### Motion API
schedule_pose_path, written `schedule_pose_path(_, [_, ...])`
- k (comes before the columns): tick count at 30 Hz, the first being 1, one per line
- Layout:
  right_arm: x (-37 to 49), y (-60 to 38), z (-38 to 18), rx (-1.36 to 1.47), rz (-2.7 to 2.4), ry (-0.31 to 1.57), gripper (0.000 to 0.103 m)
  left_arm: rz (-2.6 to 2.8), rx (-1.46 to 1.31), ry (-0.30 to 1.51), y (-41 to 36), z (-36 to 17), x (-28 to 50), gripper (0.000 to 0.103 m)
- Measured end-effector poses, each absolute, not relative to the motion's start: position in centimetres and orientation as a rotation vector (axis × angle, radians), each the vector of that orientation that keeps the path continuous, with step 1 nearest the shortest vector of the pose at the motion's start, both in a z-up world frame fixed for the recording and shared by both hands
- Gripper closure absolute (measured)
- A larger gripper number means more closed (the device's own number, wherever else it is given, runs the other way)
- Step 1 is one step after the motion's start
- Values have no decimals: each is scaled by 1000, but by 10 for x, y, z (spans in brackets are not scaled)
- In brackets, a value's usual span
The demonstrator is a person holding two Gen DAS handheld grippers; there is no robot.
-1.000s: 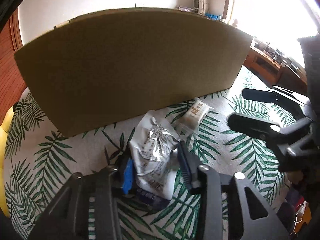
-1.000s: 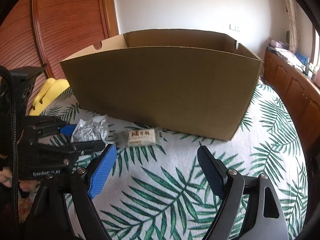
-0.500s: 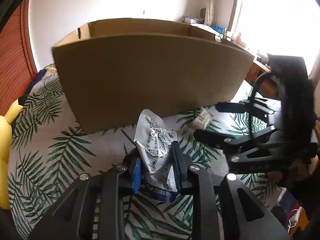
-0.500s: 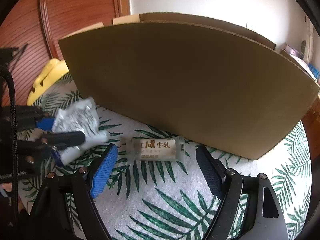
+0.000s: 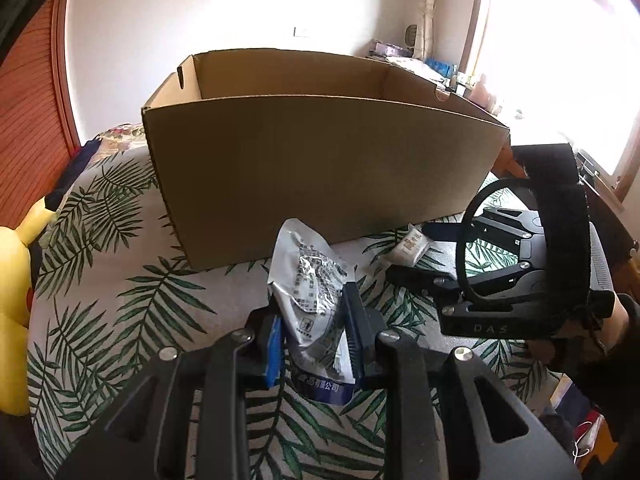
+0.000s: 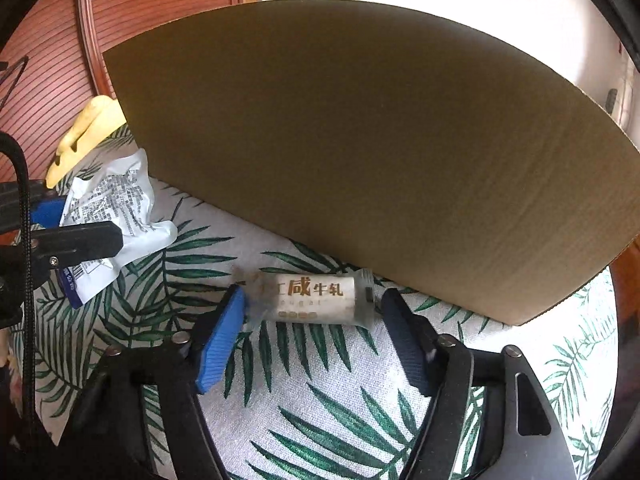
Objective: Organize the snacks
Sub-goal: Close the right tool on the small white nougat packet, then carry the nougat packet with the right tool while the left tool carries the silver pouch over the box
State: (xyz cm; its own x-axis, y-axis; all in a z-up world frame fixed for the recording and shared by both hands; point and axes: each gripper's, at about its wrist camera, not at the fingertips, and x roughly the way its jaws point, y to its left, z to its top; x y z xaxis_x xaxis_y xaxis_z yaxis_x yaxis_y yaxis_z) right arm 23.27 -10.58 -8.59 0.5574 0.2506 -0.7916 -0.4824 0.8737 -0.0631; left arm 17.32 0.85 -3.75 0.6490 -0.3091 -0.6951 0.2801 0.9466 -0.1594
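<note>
Left wrist view shows the cardboard box (image 5: 320, 168) behind the silver pouch (image 5: 310, 292) pinched in the left tongs (image 5: 312, 336), while right tongs (image 6: 316, 320) spread around the nougat bar (image 6: 312, 296) might shove it under the box wall.

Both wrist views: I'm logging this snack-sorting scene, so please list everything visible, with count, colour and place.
cardboard box: one, brown, open top, standing on the leaf-print cloth behind the snacks.
silver snack pouch: one, silver-white with a blue bottom edge, clamped between the left fingers.
nougat bar: one, white wrapper with brown print, lying on the cloth in front of the box, between the right fingers.
leaf-print cloth: one, white with green palm leaves, under everything.
yellow plush toy: one, yellow, at the cloth's left edge.
wooden slatted door: one, red-brown, behind the box at left.
left gripper: black with blue pads, shut on the pouch.
right gripper: black with blue pads, open astride the bar.
</note>
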Motion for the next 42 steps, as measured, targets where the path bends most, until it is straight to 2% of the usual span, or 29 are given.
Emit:
schedule_pose_path(2, [230, -107, -84, -283, 449, 879, 47, -330, -41, 796, 8, -37, 171, 79])
schedule_pose_path(7, [220, -111, -82, -292, 458, 877, 53, -326, -33, 783, 6, -31, 164, 79])
schedule_pose_path(21, [174, -142, -45, -199, 489, 795, 53, -322, -24, 715, 1, 0, 129, 79])
schedule_pose_path(42, [130, -133, 1, -191, 500, 654, 53, -355, -31, 599, -6, 47, 101, 79])
